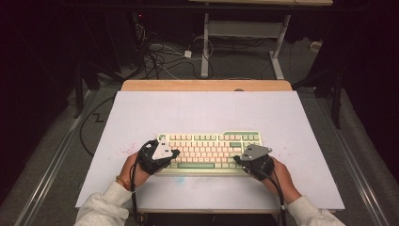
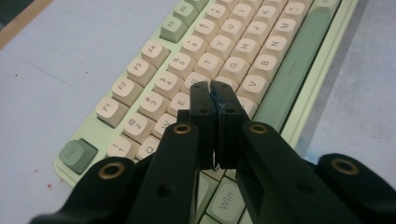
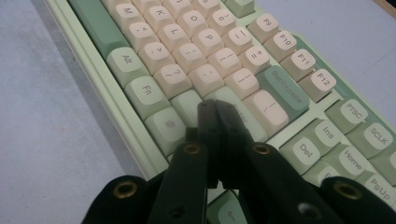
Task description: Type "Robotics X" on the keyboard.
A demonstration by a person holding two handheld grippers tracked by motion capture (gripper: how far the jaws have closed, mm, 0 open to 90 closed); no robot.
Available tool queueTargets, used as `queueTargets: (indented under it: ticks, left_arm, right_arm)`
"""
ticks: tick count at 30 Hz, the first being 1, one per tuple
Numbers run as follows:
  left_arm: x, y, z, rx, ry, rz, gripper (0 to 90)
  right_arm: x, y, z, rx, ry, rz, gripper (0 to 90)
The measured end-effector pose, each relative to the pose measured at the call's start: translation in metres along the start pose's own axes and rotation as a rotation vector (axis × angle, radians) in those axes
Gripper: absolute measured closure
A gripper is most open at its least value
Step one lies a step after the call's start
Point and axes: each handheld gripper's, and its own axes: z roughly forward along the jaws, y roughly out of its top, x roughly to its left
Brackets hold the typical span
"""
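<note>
While both hands rest at the near edge of the pale lavender table top [image 1: 141,113], each claw sits over one end of the cream and sage-green mechanical keyboard [image 1: 211,151]. The left gripper [image 1: 173,153], a black two-jaw tool with a grey three-cornered plate on top, has its jaws pressed together with nothing between them; in the left gripper view its tips [image 2: 211,86] hover just above the cream letter keys around E and D, with the green Esc key [image 2: 77,154] off to their lower left and the long green space bar [image 2: 299,60] to their right. The right gripper [image 1: 238,160] is likewise closed and empty; in the right gripper view its tips [image 3: 214,105] lie over the pale green keys just left of the green Backspace key [image 3: 285,92], with the Fn key [image 3: 146,91] farther left.
</note>
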Motion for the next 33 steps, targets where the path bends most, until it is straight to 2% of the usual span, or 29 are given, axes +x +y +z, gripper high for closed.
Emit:
queueTargets:
  ticks: [11, 26, 29, 30, 33]
  left_arm:
    - [-0.007, 0.0, 0.009, 0.026, -0.014, 0.021, 86.5]
    - [-0.007, 0.0, 0.012, 0.038, -0.015, 0.03, 86.5]
    - [-0.007, -0.003, 0.017, 0.063, -0.033, 0.032, 86.6]
    - [-0.006, -0.003, 0.017, 0.061, -0.041, 0.019, 87.1]
    - [-0.006, -0.002, 0.016, 0.063, -0.022, 0.023, 86.6]
  right_arm:
    - [0.0, 0.0, 0.0, 0.0, 0.001, -0.006, 90.0]
    - [0.001, 0.0, 0.0, -0.001, -0.002, -0.004, 90.0]
    - [0.001, 0.0, 0.0, 0.001, -0.003, -0.005, 90.0]
    - [0.0, 0.0, 0.0, 0.001, -0.002, -0.009, 90.0]
    - [0.001, 0.0, 0.0, 0.001, -0.004, -0.007, 90.0]
